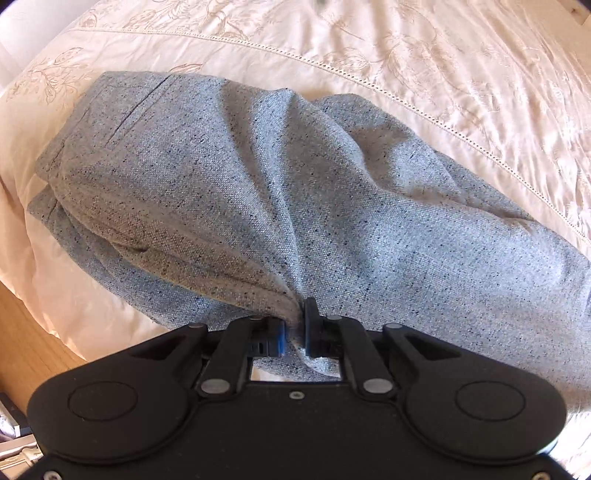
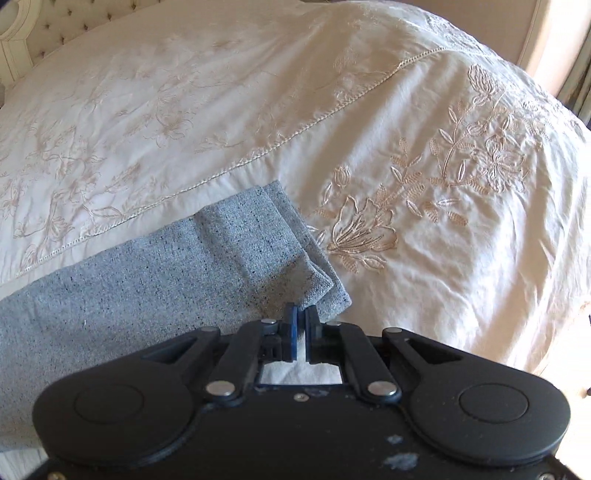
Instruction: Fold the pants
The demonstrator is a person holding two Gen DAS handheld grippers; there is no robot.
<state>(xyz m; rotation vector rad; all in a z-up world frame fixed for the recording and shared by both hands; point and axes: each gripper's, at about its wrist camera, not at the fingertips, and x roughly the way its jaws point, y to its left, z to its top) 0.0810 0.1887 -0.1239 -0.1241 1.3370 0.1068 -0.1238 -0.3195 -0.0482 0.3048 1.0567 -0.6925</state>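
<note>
A pair of grey speckled pants [image 1: 258, 177] is seen laid across a cream embroidered bedspread [image 1: 443, 74], filling the centre of the left wrist view. The waistband end, with a slanted pocket seam, is found at the upper left of that frame; the legs run off toward the lower right.

The left gripper [image 1: 294, 332] is seen at the lower centre of its frame, clenched on a bunched fold of the pants. The cloth is drawn up into a ridge that converges between the two jaws, and creases radiate from the pinch point toward the upper middle of the frame. A strip of wooden floor [image 1: 26, 343] is noted at the lower left edge.

In the right wrist view, the leg ends of the pants [image 2: 236, 251] are seen at the lower left and centre, stacked in layers with the hems pointing toward the middle of the frame. The right gripper [image 2: 300, 325] is seen at the lower centre, jaws brought together (only a thin slit is left between the pads). Its tips sit just at the hem corner; whether any cloth is actually pinched cannot be told. White bedding shows through the opening behind the jaws. A tufted headboard [image 2: 55, 26] is noted at the upper left.
</note>
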